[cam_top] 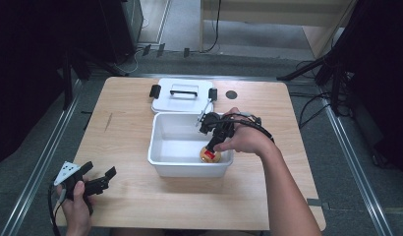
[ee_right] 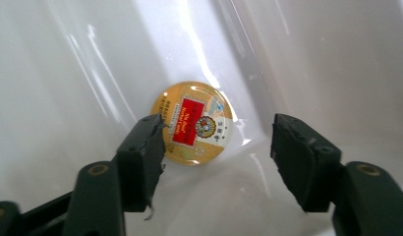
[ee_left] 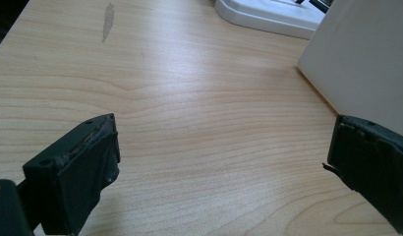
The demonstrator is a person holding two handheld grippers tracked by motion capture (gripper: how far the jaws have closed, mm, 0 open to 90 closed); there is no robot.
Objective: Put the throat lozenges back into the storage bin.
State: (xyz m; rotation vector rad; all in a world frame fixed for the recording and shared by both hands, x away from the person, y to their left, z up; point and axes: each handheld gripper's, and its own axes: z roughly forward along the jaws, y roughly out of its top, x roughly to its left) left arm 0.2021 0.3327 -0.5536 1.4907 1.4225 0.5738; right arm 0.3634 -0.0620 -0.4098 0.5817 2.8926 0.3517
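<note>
Left tongs [cam_top: 99, 183] rest apart on the tabletop [cam_top: 126, 147] in the high view; right tongs [cam_top: 213, 146] reach into the white bin [cam_top: 158, 152], its lid [cam_top: 182, 96] behind. Right gripper view: tongs [ee_right: 216, 147] apart above the round tin [ee_right: 194, 123] in the bin's corner, its red label legible.

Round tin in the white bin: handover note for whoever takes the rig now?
Right claw: open, down inside the white bin, jaws standing apart around the round tin without gripping it.
Left claw: open, holding nothing, low over the table at its near left corner.
Tin: lies flat on the bin floor at the near right corner, label up.
Lid: off, lying behind the bin.
Done: tin is in the bin.
Left, probably: lift the right claw clear, then put the lid on.
</note>
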